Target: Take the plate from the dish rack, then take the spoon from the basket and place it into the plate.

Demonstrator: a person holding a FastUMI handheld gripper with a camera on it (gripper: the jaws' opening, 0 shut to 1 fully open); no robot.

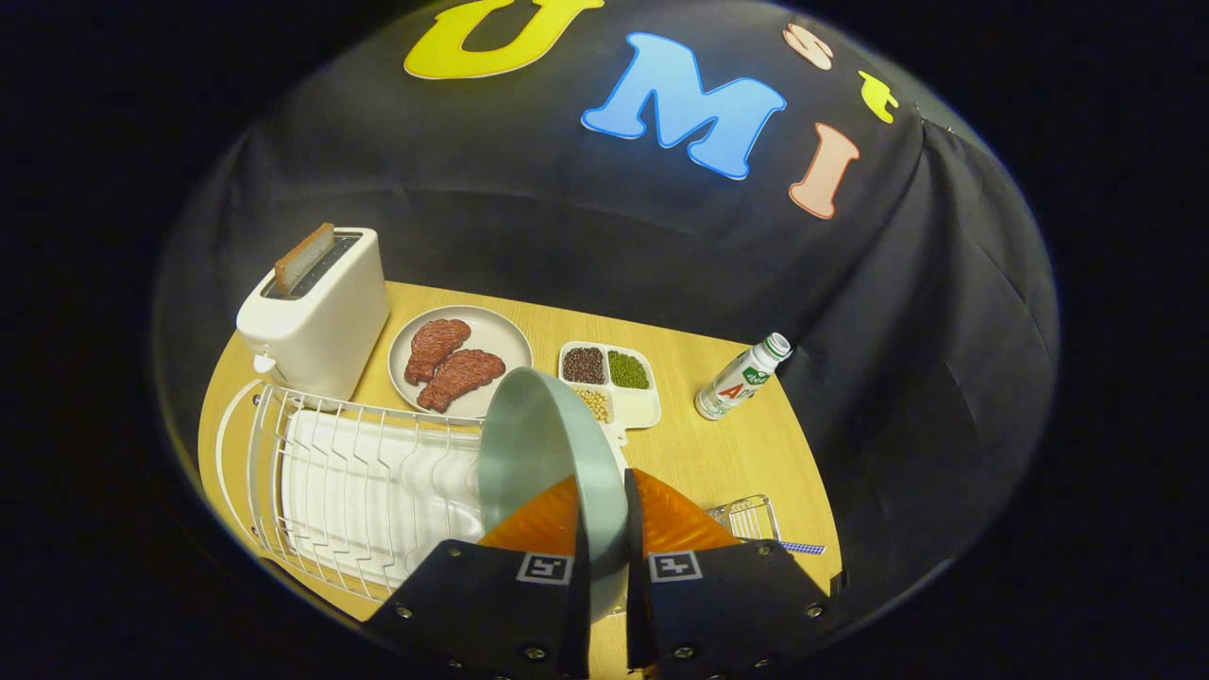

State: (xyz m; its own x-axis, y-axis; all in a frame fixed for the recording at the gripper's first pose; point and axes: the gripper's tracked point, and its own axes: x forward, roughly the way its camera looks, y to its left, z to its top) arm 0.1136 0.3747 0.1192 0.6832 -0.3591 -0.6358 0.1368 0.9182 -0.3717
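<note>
Here, in the gripper view, the gripper has its fingers closed on the rim of a pale green plate, held on edge just above the white wire dish rack on the counter. The plate looks rigid, smooth and probably slippery, so an edge pinch needs steady pressure.
</note>
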